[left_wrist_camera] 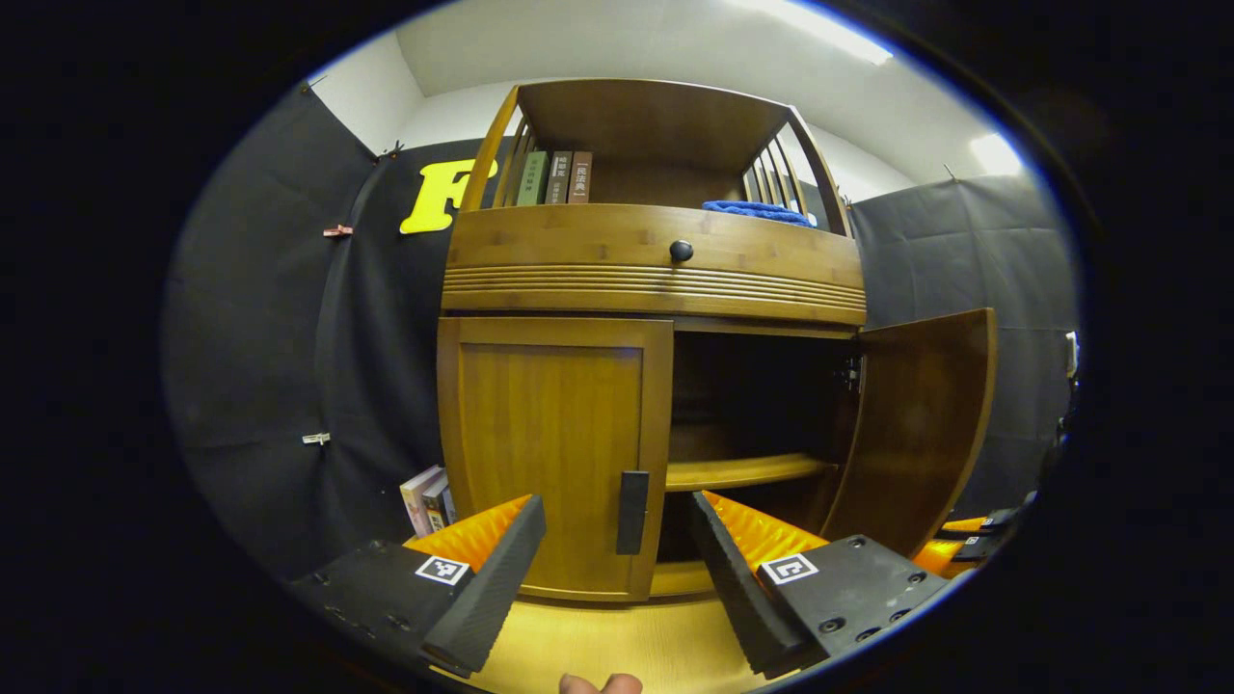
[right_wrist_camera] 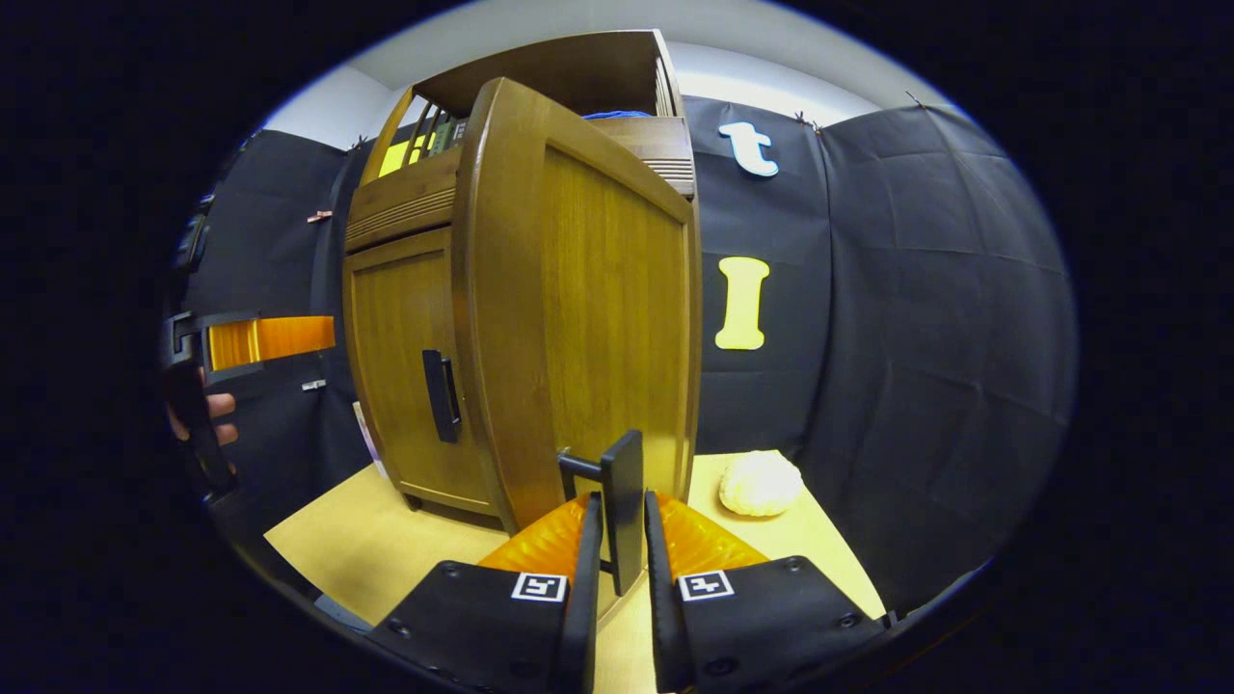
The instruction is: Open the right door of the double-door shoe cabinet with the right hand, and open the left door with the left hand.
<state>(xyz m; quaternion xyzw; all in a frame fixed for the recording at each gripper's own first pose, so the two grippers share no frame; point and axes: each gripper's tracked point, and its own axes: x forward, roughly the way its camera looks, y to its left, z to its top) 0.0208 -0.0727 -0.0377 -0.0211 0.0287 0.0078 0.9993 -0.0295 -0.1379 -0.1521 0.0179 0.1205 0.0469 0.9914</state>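
Observation:
The wooden shoe cabinet (left_wrist_camera: 656,260) stands straight ahead in the left gripper view. Its left door (left_wrist_camera: 554,453) is closed, with a dark handle (left_wrist_camera: 632,512) at its inner edge. My left gripper (left_wrist_camera: 617,569) is open, its fingers a little short of that handle on either side. The right door (left_wrist_camera: 921,424) is swung wide, baring inner shelves (left_wrist_camera: 742,470). In the right gripper view the right door (right_wrist_camera: 598,308) stands close ahead, and my right gripper (right_wrist_camera: 619,559) is shut on its dark handle (right_wrist_camera: 622,501). The left door's handle (right_wrist_camera: 442,395) and the left gripper (right_wrist_camera: 251,342) lie farther left.
Books (left_wrist_camera: 554,177) and a blue cloth (left_wrist_camera: 757,210) sit on the cabinet's top shelf above a drawer with a dark knob (left_wrist_camera: 681,251). More books (left_wrist_camera: 429,499) lean by the cabinet's left side. A pale round object (right_wrist_camera: 762,484) lies on the light wooden floor (right_wrist_camera: 366,545) by the wall.

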